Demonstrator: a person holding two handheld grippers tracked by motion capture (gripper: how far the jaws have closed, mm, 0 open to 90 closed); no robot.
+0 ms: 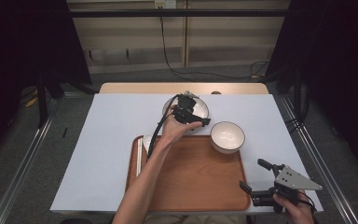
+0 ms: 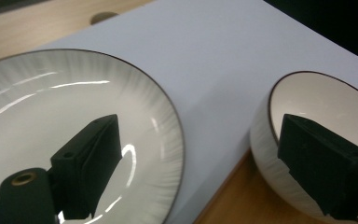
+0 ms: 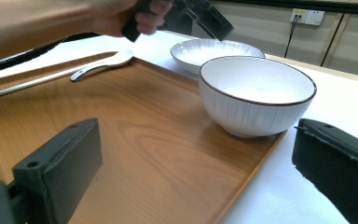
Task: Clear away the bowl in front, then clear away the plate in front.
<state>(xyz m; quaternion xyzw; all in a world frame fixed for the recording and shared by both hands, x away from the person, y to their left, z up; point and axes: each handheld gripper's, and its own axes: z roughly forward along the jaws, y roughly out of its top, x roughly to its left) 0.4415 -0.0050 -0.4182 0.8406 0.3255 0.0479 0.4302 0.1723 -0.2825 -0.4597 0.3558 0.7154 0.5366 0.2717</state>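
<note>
Left gripper [image 1: 189,110] spread wide over plate [image 2: 37,93]; right gripper [image 1: 254,175] likewise apart, empty, beside tray [image 1: 191,177].

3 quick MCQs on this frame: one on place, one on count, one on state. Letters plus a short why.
1. Where does the bowl sit?
A. on the tray's far right corner
B. on the plate
C. on the floor

2. How many spoons lie on the tray?
A. none
B. one
C. three

3. What state is the left tool in?
A. shut on the bowl
B. shut on the spoon
C. open, over the plate

Key:
1 A, the bowl's base rests at the tray's corner.
2 B, one white spoon lies by the chopsticks.
3 C, its jaws stand apart above the plate, holding nothing.
</note>
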